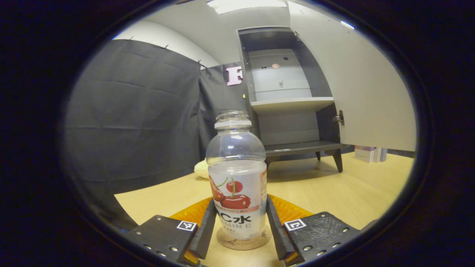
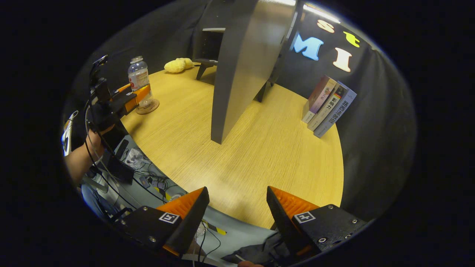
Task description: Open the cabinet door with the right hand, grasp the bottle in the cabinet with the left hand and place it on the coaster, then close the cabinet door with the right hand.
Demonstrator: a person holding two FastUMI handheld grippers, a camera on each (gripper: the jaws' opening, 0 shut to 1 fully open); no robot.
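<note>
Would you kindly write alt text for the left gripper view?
A capless bottle stands on a round coaster on the wooden table, between the left tongs, whose fingers sit close at its sides. Behind it, the cabinet stands with its door open.

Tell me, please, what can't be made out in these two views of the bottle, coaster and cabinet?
- Coaster: in the left gripper view the bottle covers all but its rim.
- Left gripper: whether both fingers press the bottle is unclear.
- Cabinet interior: in the right gripper view the open door hides most of it.
- Book titles: too small.
</note>
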